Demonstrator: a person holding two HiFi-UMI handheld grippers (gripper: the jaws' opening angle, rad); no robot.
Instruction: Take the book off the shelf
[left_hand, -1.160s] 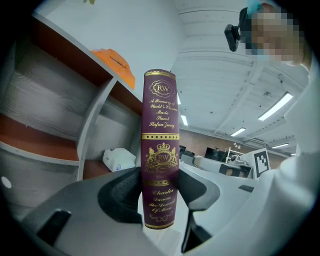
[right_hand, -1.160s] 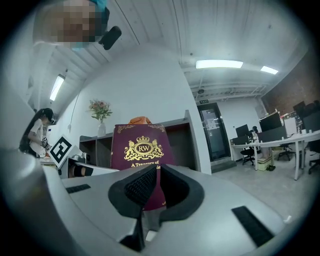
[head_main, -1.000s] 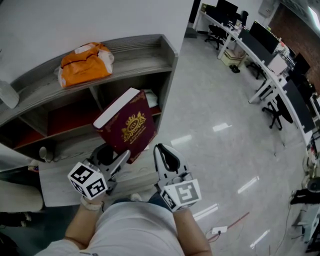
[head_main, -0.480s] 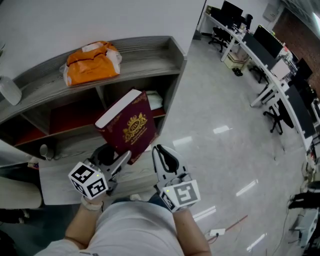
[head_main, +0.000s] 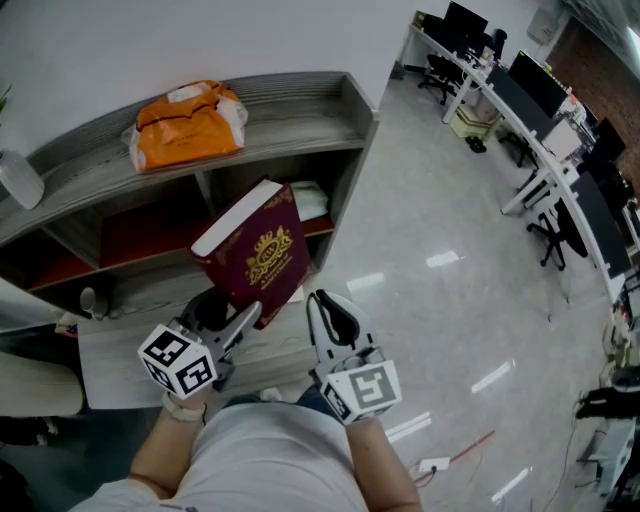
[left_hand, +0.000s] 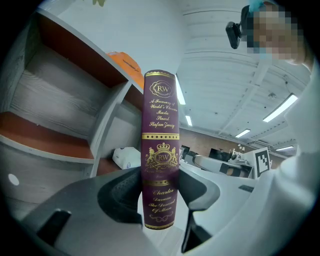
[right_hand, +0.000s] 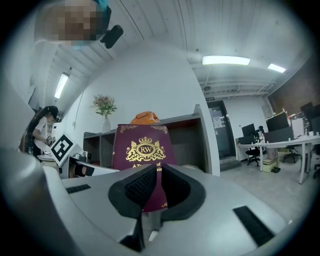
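Maroon book (head_main: 255, 250), lower corner behind left gripper (head_main: 228, 314)

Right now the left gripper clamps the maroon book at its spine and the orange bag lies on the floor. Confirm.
Not the floor: the head view shows the orange bag on top of the shelf. The left gripper does clamp the maroon book at its spine.

In the head view, the book (head_main: 255, 255) is held between the jaws of the left gripper (head_main: 248, 315), at the person's 12 o'clock, before the shelf (head_main: 300, 92). The right gripper (head_main: 320, 300) is placed just beside the book, at its 4 o'clock. A bag (head_main: 185, 112) is laid on the shelf top, at the book's 11 o'clock. Desks (head_main: 520, 100) are ranged at 2 o'clock.
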